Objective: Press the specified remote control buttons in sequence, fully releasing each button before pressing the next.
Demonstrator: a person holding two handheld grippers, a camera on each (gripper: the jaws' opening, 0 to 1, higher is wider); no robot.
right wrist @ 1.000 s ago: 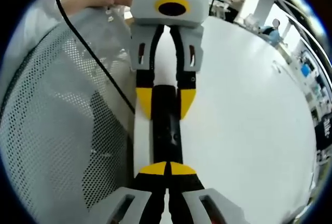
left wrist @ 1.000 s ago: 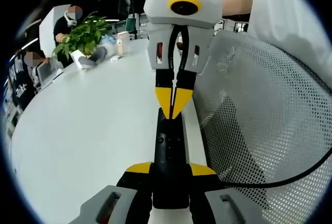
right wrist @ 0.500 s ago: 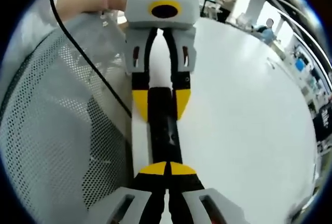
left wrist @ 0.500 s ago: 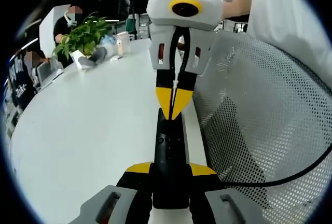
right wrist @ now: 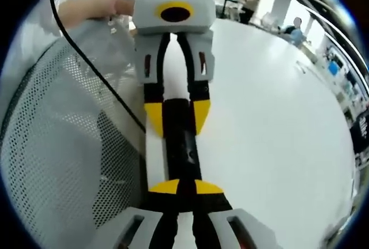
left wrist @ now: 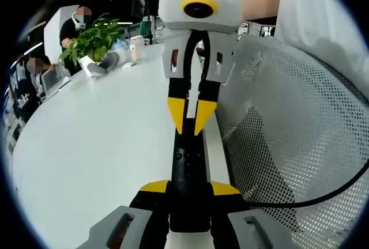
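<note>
A long black remote control is held over the edge of a white table, with my left gripper shut on its near end. My right gripper comes in from above, its yellow fingertips slightly parted at the remote's far end. In the right gripper view the remote control runs straight ahead. My right gripper sits over its near end, a narrow gap between the tips. The left gripper clamps the remote's far part from both sides.
A grey mesh chair back stands close on the right, with a black cable across it. A potted plant and small items sit at the table's far end. A person's hand holds the left gripper.
My right gripper's yellow tips were pressed together on the remote; now they have parted a little. The left gripper keeps its hold, and the remote has not moved.
</note>
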